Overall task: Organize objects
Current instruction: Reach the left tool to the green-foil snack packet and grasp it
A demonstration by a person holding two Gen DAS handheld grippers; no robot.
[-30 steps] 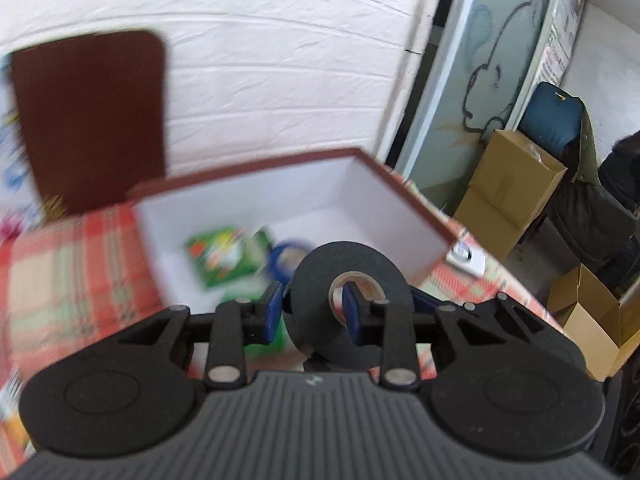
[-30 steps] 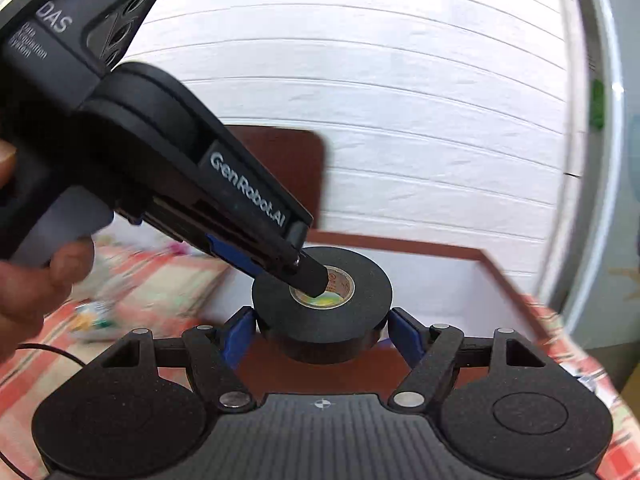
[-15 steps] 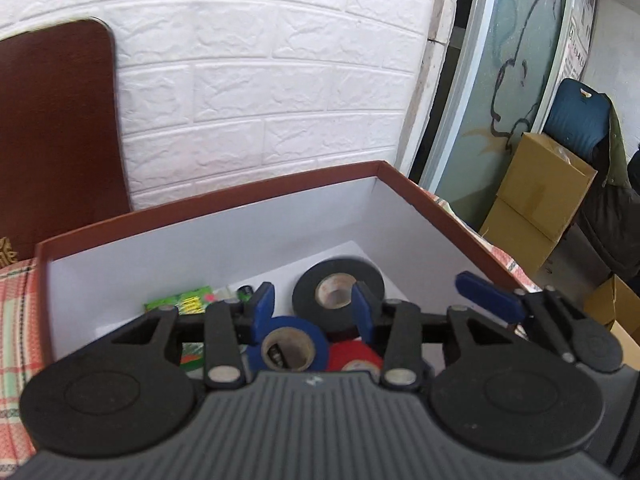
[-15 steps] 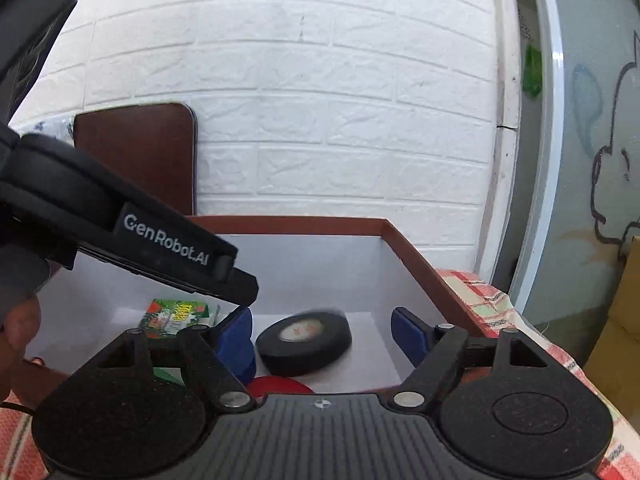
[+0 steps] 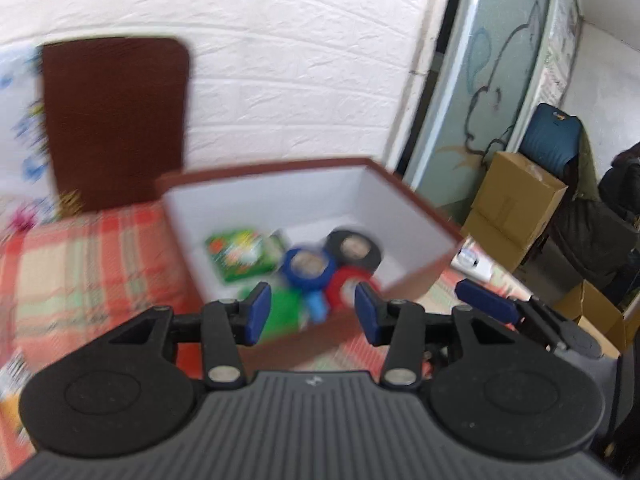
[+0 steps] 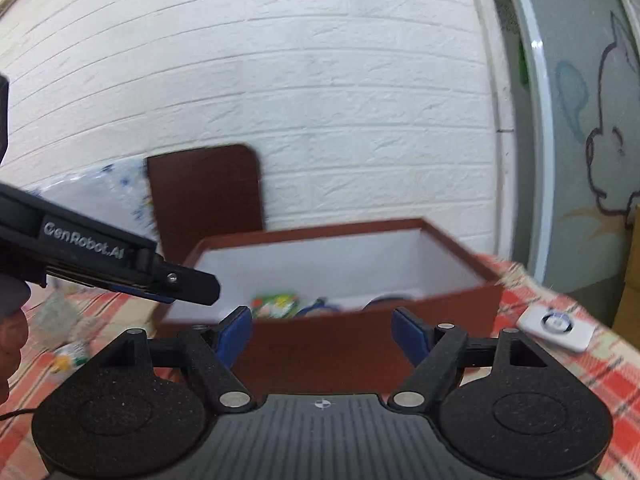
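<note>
Black tape roll [image 5: 353,249] had dropped from our left gripper [image 5: 312,314] into the brown box [image 5: 416,205], lying at two o'clock of the blue roll [image 5: 308,268], and we pulled both grippers back, left and right gripper [image 6: 322,332] spread wide and empty, ready for another item.

The box [image 5: 416,204] is open-topped above its tape rolls [image 5: 354,248], apparently unobstructed; walls bound it.

Both wrist cameras face the far white brick wall [image 6: 320,100] from close range, sharing the brown white-lined cardboard box [image 5: 416,272] [image 6: 360,336]; the left view looks down more steeply.
</note>
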